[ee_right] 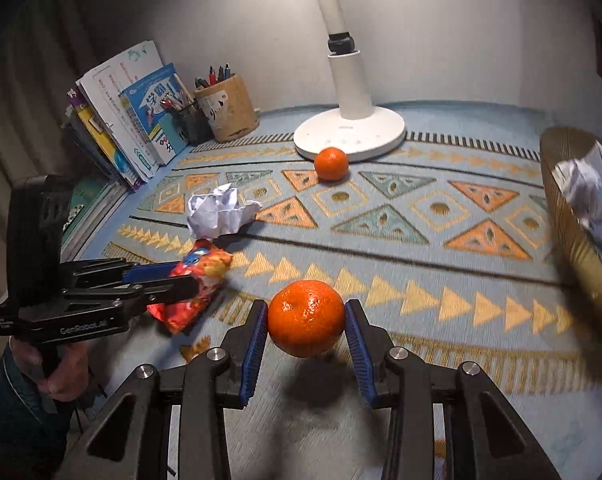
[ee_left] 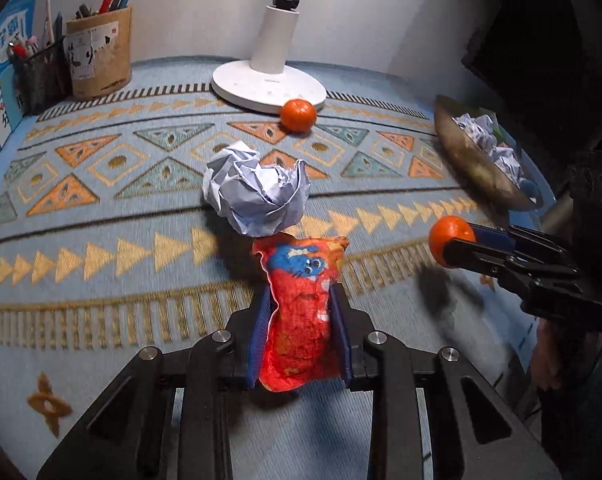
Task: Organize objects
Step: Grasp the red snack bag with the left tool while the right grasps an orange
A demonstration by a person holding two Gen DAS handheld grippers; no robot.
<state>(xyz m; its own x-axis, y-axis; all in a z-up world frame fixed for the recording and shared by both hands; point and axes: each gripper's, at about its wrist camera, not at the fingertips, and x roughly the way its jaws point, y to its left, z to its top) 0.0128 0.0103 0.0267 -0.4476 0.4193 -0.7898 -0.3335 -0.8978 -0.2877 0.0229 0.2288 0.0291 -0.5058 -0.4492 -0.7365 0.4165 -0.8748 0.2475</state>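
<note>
Tangerine (ee_right: 305,317) clamped in right gripper (ee_right: 305,320), snack packet (ee_left: 301,312) pinched in left gripper (ee_left: 301,320); carrying step. Next: probably into gold bowl (ee_right: 573,240), already holding crumpled paper.

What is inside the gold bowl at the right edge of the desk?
The gold bowl holds crumpled white paper, at least two balls in the left wrist view. Its near wall and the frame edge hide the bottom, so anything beneath the paper cannot be seen.
</note>
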